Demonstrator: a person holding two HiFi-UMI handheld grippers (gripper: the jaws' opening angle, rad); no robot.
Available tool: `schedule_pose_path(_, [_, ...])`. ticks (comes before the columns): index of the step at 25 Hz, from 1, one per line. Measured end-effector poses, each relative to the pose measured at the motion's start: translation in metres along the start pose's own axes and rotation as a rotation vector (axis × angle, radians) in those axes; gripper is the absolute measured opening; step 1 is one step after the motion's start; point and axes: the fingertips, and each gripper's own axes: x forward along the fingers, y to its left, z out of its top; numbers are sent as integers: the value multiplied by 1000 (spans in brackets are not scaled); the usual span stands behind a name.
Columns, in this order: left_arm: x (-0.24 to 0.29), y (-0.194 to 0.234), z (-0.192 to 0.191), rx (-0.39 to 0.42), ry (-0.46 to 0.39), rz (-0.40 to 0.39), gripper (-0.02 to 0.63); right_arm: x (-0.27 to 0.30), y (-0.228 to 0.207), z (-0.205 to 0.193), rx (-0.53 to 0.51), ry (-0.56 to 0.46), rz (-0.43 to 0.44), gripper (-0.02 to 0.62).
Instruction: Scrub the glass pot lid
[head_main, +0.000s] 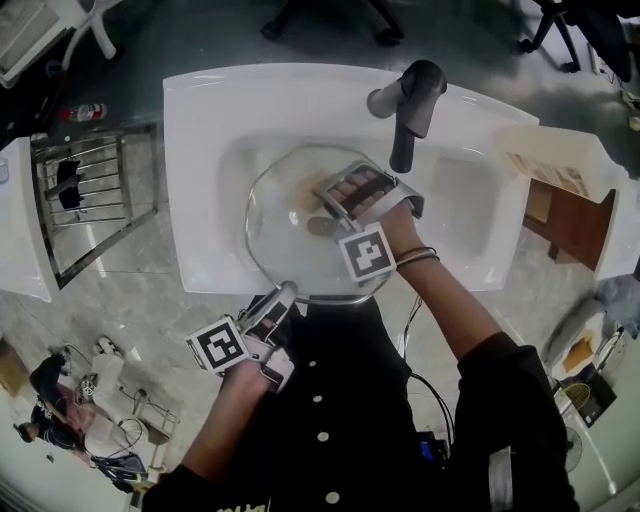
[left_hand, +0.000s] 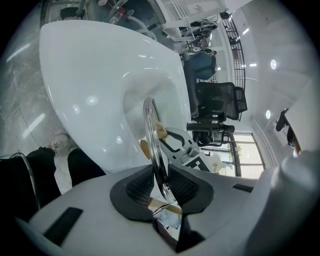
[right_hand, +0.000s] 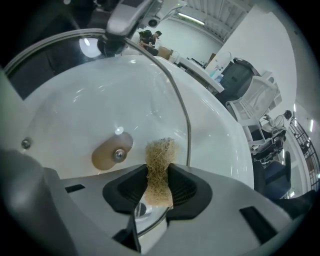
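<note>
The round glass pot lid (head_main: 285, 240) lies tilted in the white sink basin (head_main: 210, 120). My left gripper (head_main: 283, 297) is shut on the lid's near metal rim; in the left gripper view that rim (left_hand: 152, 135) stands edge-on between the pads of the left gripper (left_hand: 161, 187). My right gripper (head_main: 333, 200) hovers over the lid's far half, shut on a tan fibrous scrub pad (right_hand: 160, 155). The right gripper (right_hand: 159, 182) holds the pad's tip against the glass, just right of the lid's brown knob with its centre screw (right_hand: 113, 154). The lid's rim (right_hand: 186, 117) curves past behind the pad.
A dark faucet (head_main: 410, 100) overhangs the basin's far side, close to my right gripper. A metal dish rack (head_main: 90, 195) stands left of the sink and a wooden-fronted cabinet (head_main: 560, 200) on the right. The person's dark clothing fills the near side.
</note>
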Motion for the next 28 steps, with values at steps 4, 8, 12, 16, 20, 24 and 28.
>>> schedule_pose_path(4, [1,-4,0,-11,-3,-18,104,-13,15,-21,-15,38,46,137])
schedule_pose_path(8, [1,-4,1,11,-1,-24,104,-27,36,-44,-83,88,112,136])
schedule_pose_path(12, [-4,6,3,57,13,44,104,-40,46,-57,-122,106,153,136])
schedule_pose_path(16, [4,-14,1,-44,-17,-73,103,-51,54,-66,-164,113,194,135])
schedule_pose_path(20, [7,-20,-1,-92,-33,-113,103,-63,64,-75,-198,130,245,135])
schedule_pose_path(24, [6,-17,1,-51,-30,-102,101,-73,71,-79,-227,139,283,135])
schedule_pose_path(28, [6,-14,2,-17,-22,-92,101,-78,75,-79,-245,130,301,135])
